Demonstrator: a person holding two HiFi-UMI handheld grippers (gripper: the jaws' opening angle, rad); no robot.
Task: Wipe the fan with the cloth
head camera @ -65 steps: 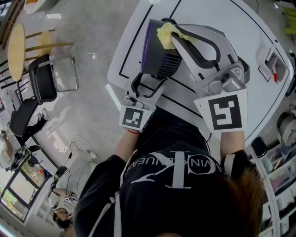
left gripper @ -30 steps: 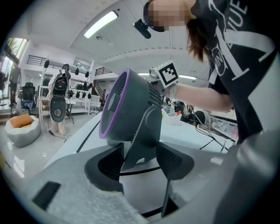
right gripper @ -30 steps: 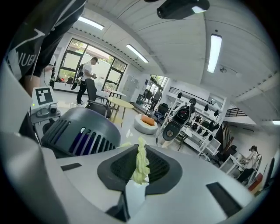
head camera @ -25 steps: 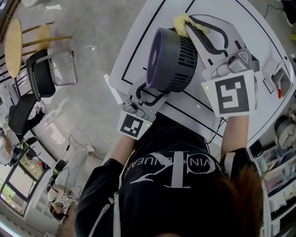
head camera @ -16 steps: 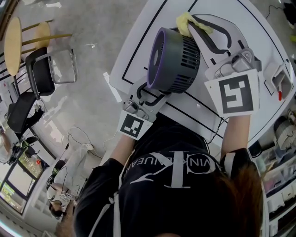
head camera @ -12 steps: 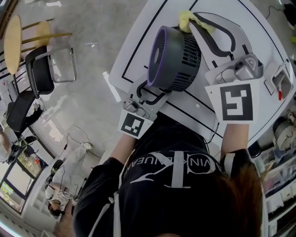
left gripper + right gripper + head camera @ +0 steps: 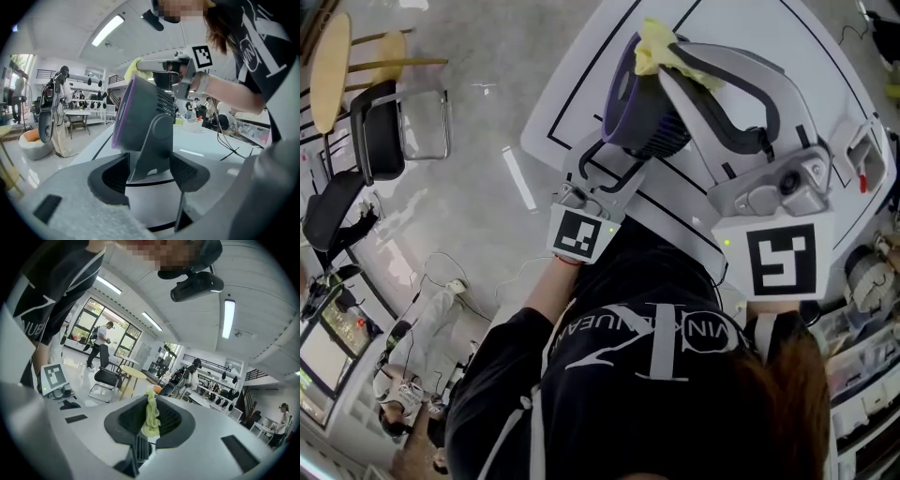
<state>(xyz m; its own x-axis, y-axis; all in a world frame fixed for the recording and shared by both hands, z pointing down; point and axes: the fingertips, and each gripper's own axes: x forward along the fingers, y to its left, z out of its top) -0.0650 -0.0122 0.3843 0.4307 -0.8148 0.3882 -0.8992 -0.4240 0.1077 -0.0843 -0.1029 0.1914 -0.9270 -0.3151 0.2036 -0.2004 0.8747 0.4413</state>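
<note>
The fan (image 7: 645, 117), dark grey with a purple front ring, stands on the white table (image 7: 787, 56). My right gripper (image 7: 675, 70) is shut on the yellow cloth (image 7: 652, 47), which lies on the top of the fan's rim. In the right gripper view the cloth (image 7: 151, 411) is pinched in the right gripper (image 7: 150, 423), with the fan's grille (image 7: 138, 448) just below. My left gripper (image 7: 149, 171) sits low at the fan (image 7: 140, 122). Its jaws have just been opening. The fan's stand is between the tips, and the pads stand off it.
Black lines mark out the table top. A small white holder with a red piece (image 7: 861, 150) sits at the table's right edge. On the floor to the left are a black chair (image 7: 380, 131) and a round wooden table (image 7: 328, 56).
My right gripper has risen and carried the cloth from the fan's far side onto the top of its rim. The left gripper stays at the fan's base.
</note>
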